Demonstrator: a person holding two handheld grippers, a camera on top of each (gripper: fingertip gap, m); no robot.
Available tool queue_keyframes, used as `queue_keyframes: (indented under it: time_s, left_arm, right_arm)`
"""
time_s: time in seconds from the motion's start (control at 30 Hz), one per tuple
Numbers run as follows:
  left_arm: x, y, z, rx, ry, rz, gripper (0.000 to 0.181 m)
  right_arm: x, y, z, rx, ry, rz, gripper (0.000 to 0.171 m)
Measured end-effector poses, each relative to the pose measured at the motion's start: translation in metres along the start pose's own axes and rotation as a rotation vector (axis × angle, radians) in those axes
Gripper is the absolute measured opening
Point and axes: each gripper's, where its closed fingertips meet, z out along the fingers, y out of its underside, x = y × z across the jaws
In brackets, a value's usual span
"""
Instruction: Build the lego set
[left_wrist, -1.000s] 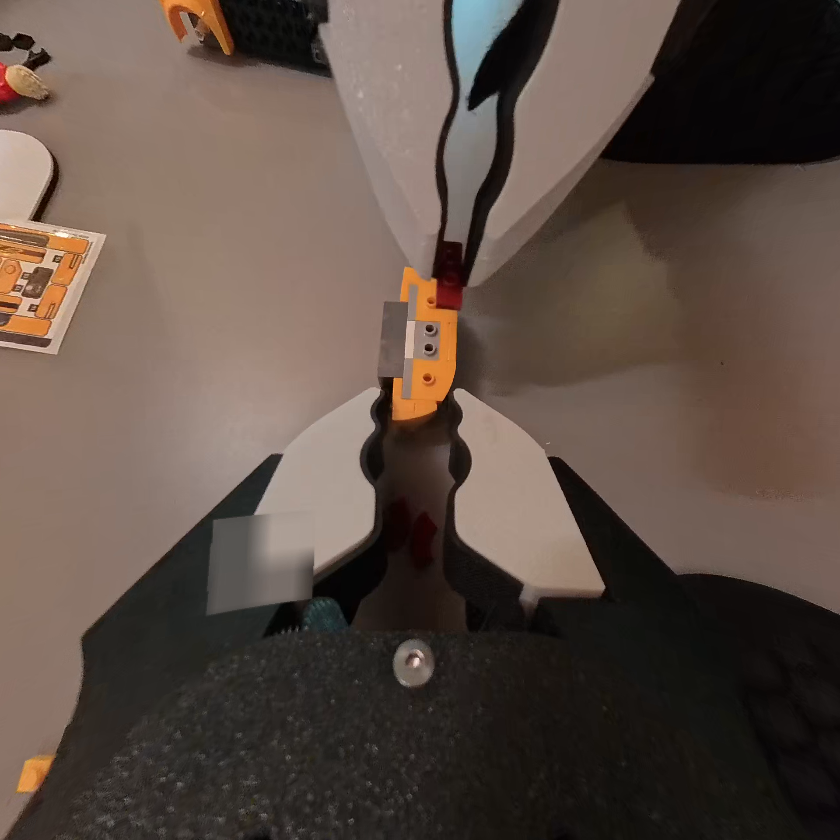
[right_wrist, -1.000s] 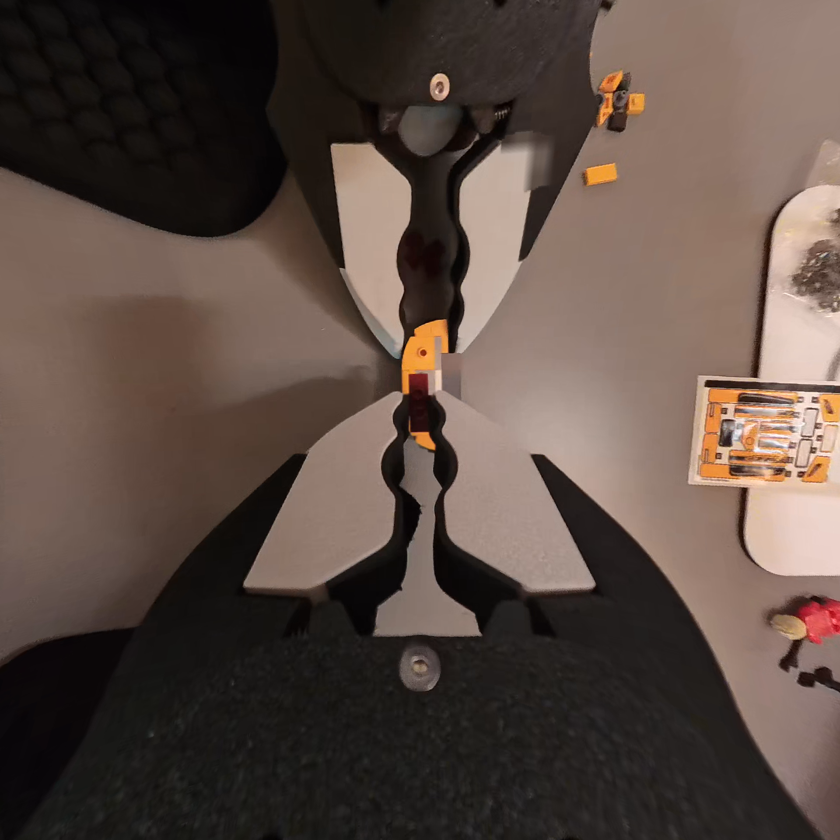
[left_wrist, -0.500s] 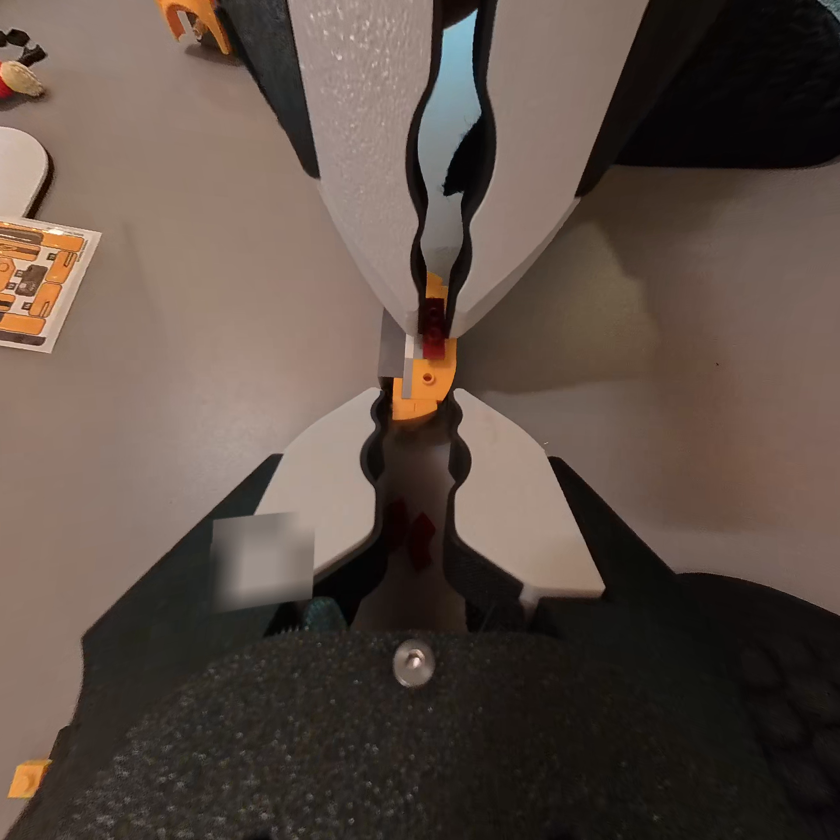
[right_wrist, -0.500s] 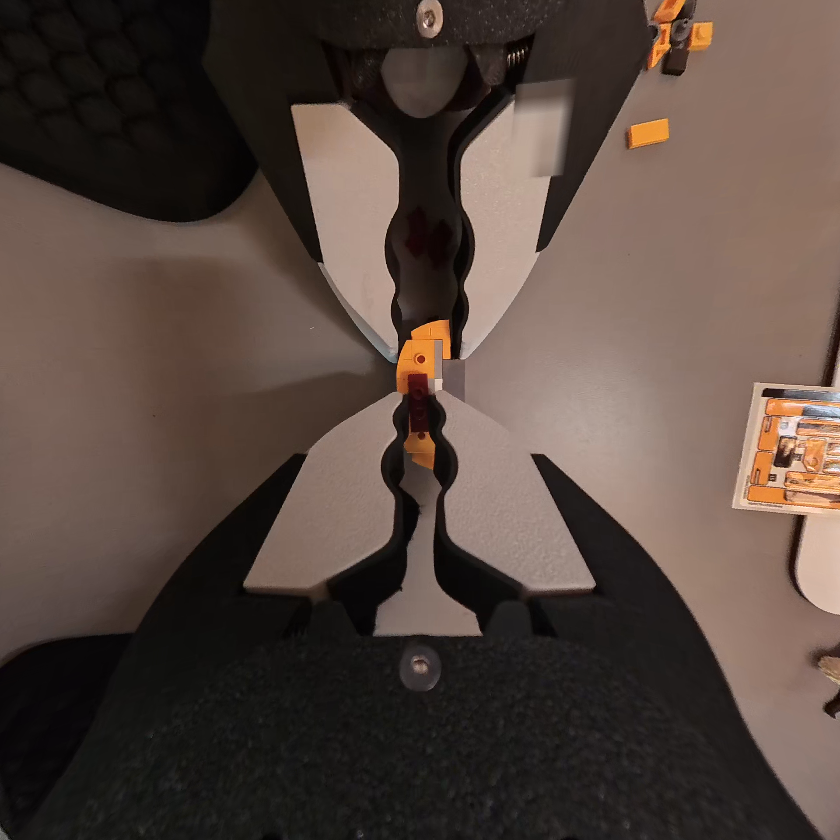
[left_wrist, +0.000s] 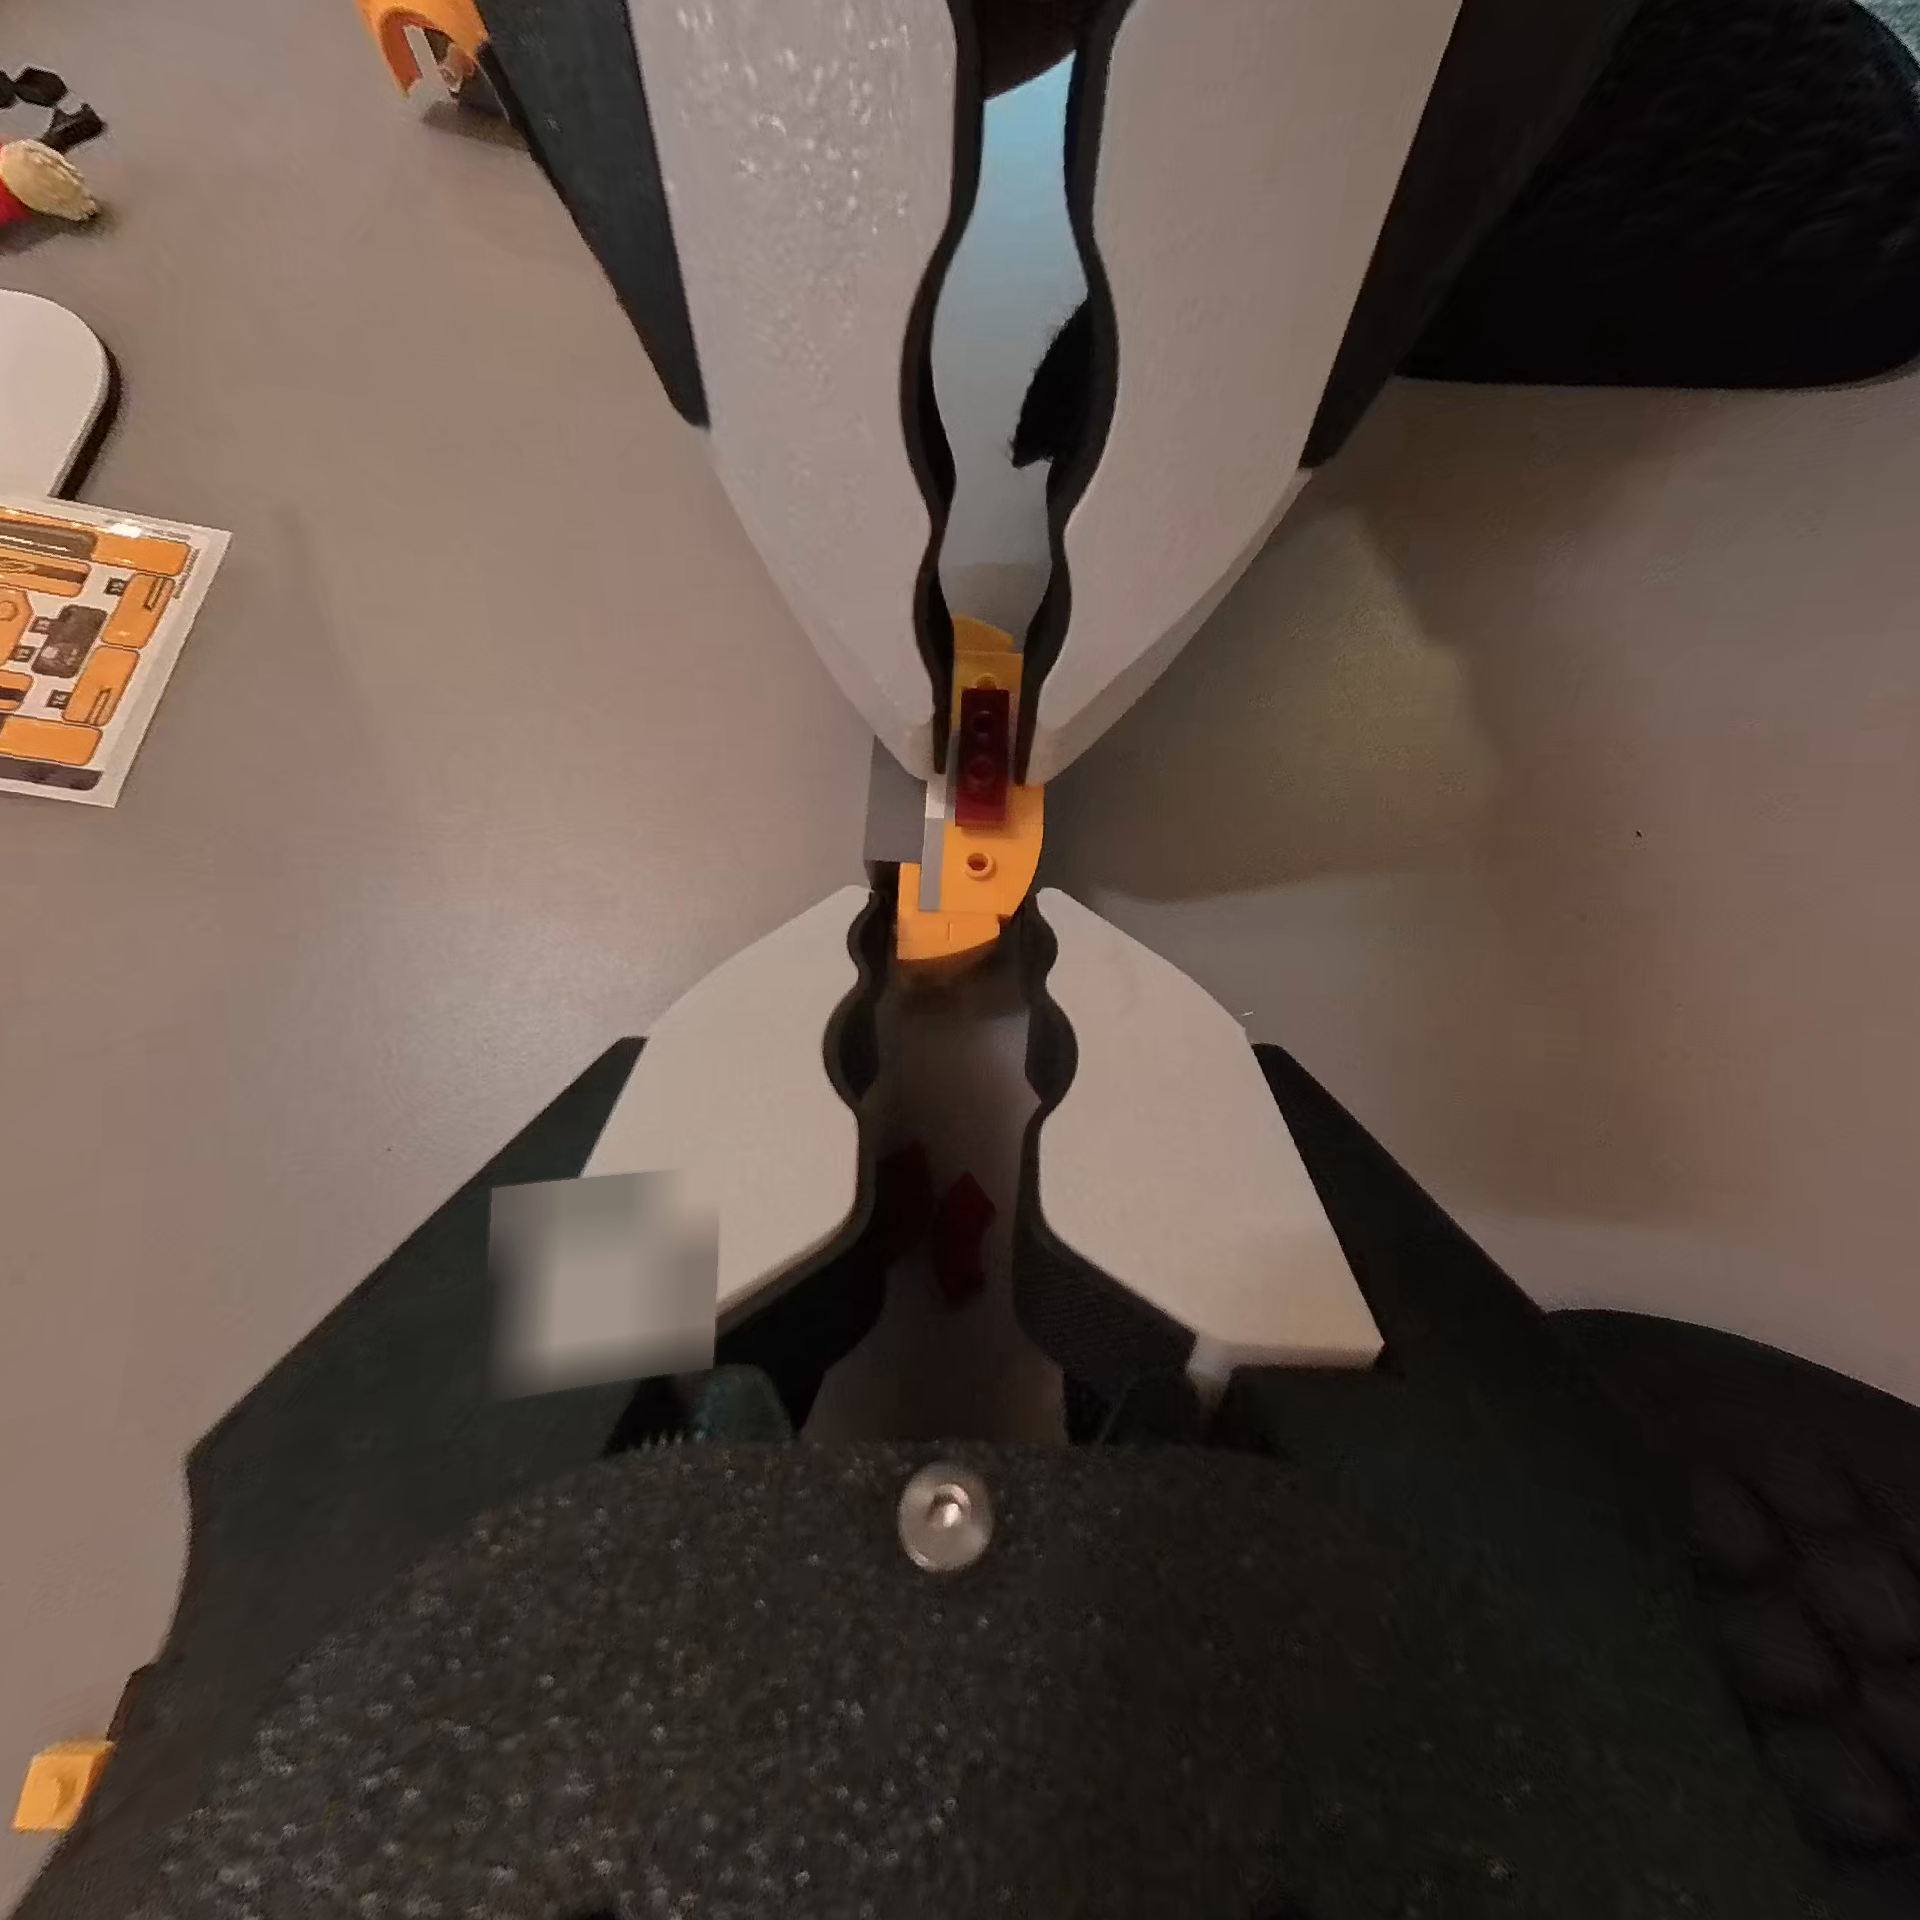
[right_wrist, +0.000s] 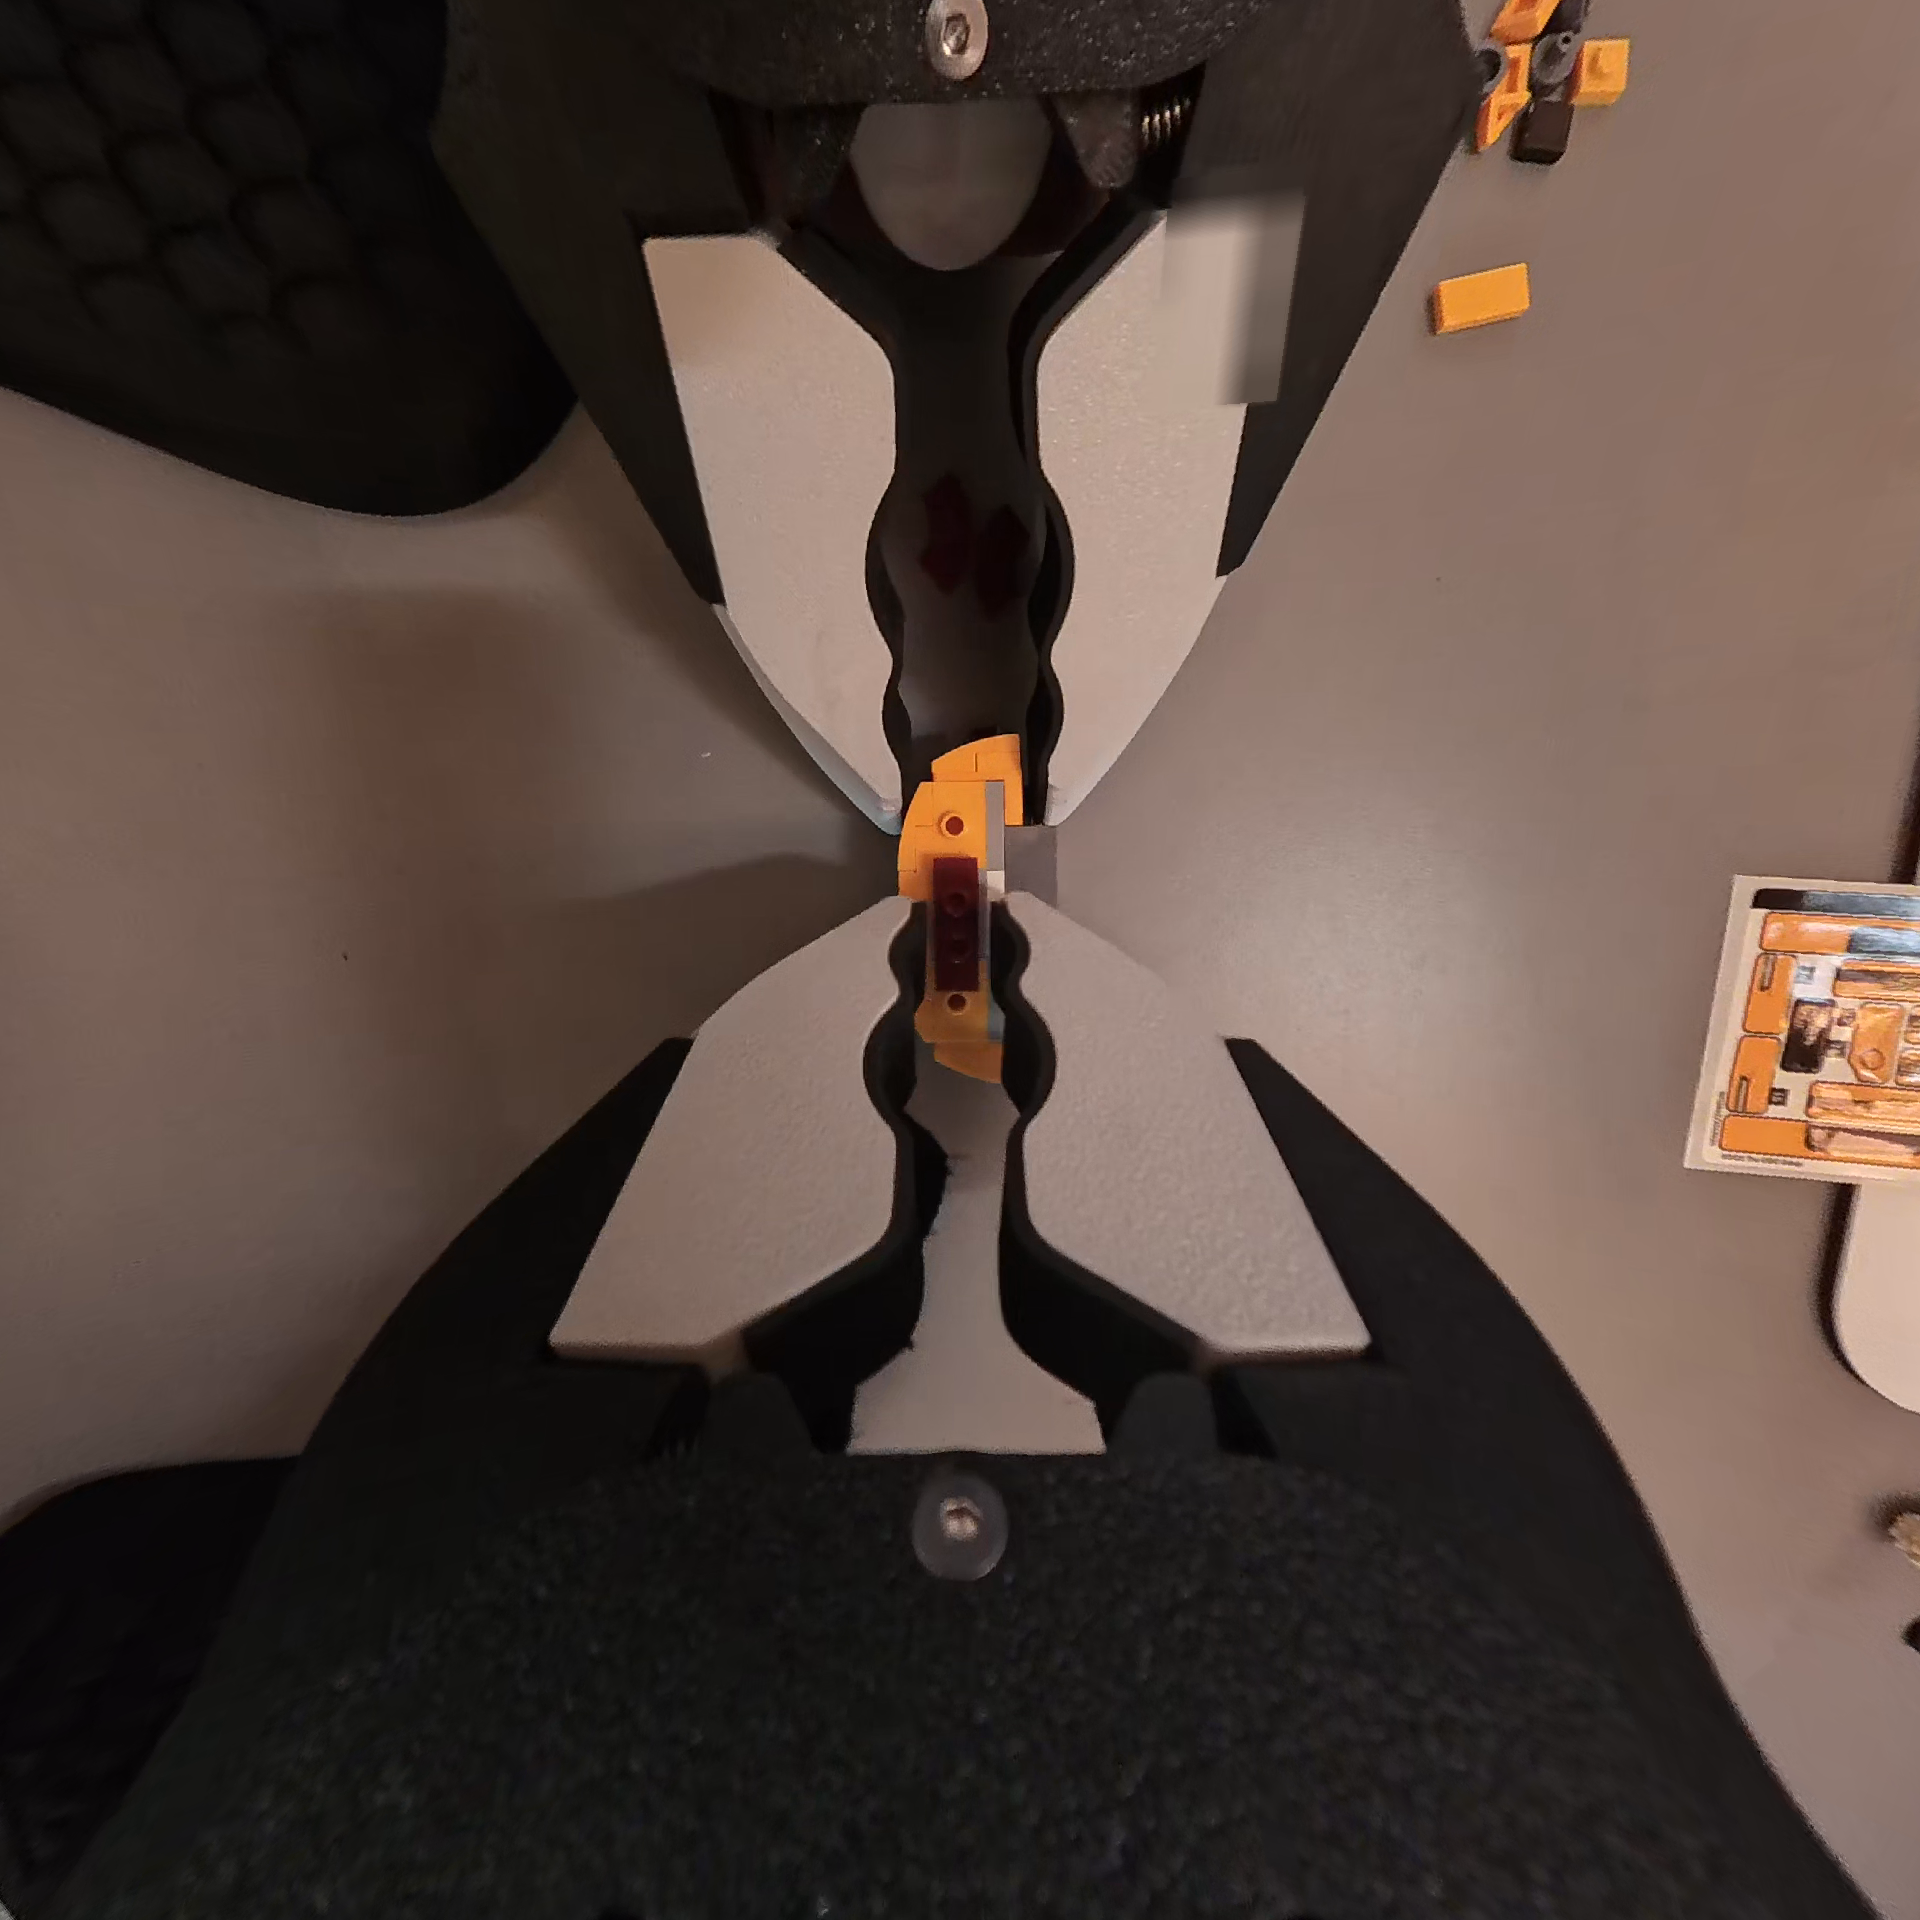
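grey counter (left_wrist: 436, 935) runs under both our views, matte and mostly bare. at its left in the left wrist view lies a sticker sheet (left_wrist: 88, 649), with a loose orange brick (left_wrist: 57, 1782) down near us. in the middle we hold the orange assembly (left_wrist: 971, 868) above the counter, between our two grippers, which meet tip to tip. we judge it light and rigid, but only press-fitted, so it could pop apart under a twist; its flat sides look like the best place to grip. our left gripper (left_wrist: 951, 914) is clamped on its near end. our right gripper (right_wrist: 956, 940) is closed around its other end, pinching the dark red plate (right_wrist: 956, 925) lying on the orange face. we cannot tell whether that plate is fully seated.
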Motion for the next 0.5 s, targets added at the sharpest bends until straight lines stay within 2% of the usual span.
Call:
queue_keyframes:
  time_s: [0.13,0.27,0.37,0.5]
  left_arm:
    - [0.000,0.000,0.000,0.000,0.000,0.000,0.024]
    - [0.000,0.000,0.000,0.000,0.004,-0.012,0.024]
    - [0.000,-0.001,0.000,0.000,0.011,-0.036,0.024]
    - [-0.001,-0.002,0.000,0.001,0.019,-0.071,0.023]
  right_arm:
    - [-0.005,-0.007,-0.011,0.068,0.023,-0.052,0.020]
    - [-0.010,-0.003,-0.010,0.076,0.188,-0.166,0.029]
    - [-0.004,-0.001,-0.003,0.063,0.412,-0.254,0.036]
    - [0.001,-0.002,0.000,0.077,0.684,-0.362,0.034]
